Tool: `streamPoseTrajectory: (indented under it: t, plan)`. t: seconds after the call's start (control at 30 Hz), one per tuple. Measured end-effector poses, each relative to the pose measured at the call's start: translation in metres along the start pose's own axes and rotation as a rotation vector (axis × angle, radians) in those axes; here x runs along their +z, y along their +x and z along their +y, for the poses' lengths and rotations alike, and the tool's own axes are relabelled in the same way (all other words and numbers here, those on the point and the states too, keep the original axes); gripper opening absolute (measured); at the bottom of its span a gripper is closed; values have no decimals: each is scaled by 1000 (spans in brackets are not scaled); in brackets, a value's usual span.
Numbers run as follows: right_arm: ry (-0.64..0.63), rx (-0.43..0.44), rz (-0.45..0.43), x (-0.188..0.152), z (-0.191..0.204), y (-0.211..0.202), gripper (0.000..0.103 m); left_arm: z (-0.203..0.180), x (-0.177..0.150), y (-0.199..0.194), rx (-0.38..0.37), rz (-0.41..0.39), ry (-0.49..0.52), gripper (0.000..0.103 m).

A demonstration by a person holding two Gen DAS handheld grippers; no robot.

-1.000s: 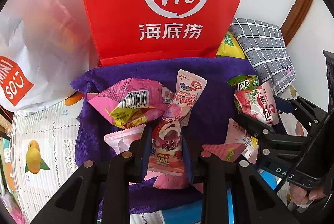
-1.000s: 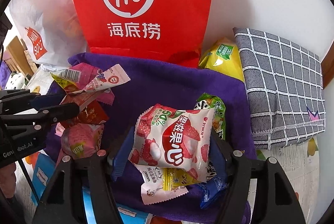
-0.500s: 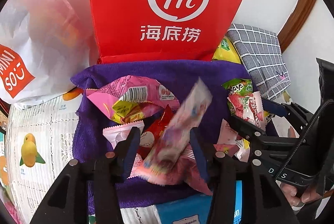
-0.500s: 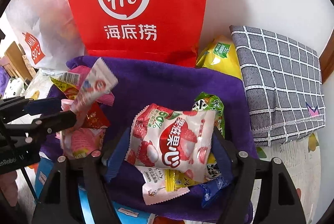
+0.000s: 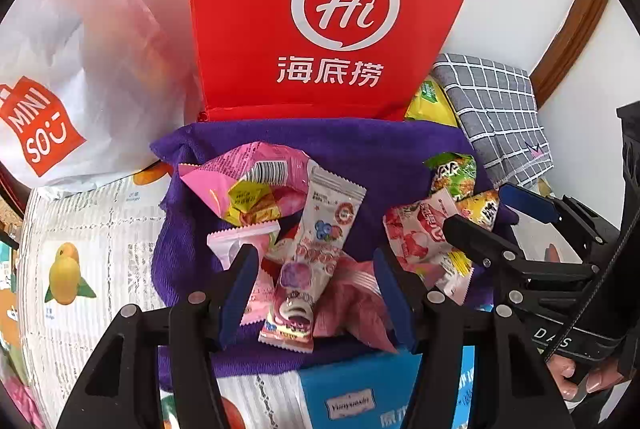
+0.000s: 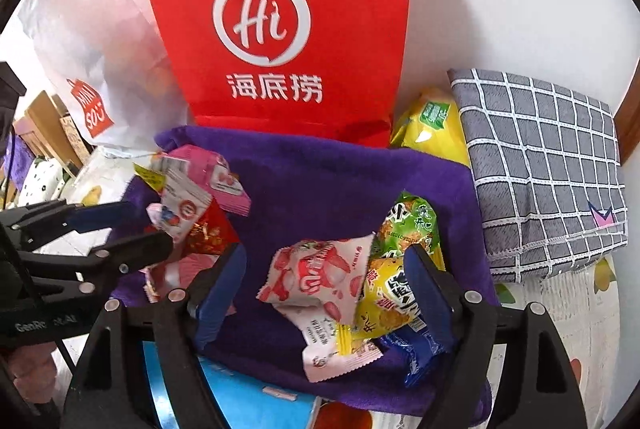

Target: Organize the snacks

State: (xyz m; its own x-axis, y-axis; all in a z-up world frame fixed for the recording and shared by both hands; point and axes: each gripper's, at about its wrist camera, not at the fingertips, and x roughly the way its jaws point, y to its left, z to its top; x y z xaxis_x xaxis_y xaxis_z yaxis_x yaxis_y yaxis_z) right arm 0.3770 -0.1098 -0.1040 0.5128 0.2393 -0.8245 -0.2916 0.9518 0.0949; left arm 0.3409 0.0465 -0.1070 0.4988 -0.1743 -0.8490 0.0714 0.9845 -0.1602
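Note:
Snack packets lie in two piles on a purple towel (image 5: 360,149). My left gripper (image 5: 314,269) is open over the left pile; a long white-and-pink packet (image 5: 316,253) lies loose between its fingers, on a pink bag (image 5: 256,181) and other pink packets. My right gripper (image 6: 326,277) is open over the right pile; a white-and-red strawberry packet (image 6: 316,277) lies loose between its fingers, beside a yellow packet (image 6: 388,297) and a green packet (image 6: 408,229). The right gripper also shows in the left wrist view (image 5: 496,213).
A red paper bag (image 5: 332,13) stands behind the towel, a white Miniso bag (image 5: 80,69) to its left. A grey checked cloth (image 6: 540,169) and a yellow-green bag (image 6: 432,125) lie at the right. A blue box (image 5: 360,393) sits at the near edge.
Both grippers opened. The long packet dropped from the left gripper onto the left pile; the strawberry packet dropped from the right gripper onto the right pile. Both grippers pulled back slightly.

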Motion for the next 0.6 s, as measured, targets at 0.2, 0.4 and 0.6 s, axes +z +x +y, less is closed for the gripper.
streamPoseTrajectory:
  t: [0.2,0.4,0.6]
  plan:
    - [-11,-28,23,-7,4,-5,81,1,-9,-5,-9,21,-21,59]
    - [20,-37,36,-22,-1,-5,80,3,-23,-9,-12,31,-34,61]
    - [63,-25,24,-29,-8,-11,76,1,-32,-16,-18,33,-26,65]
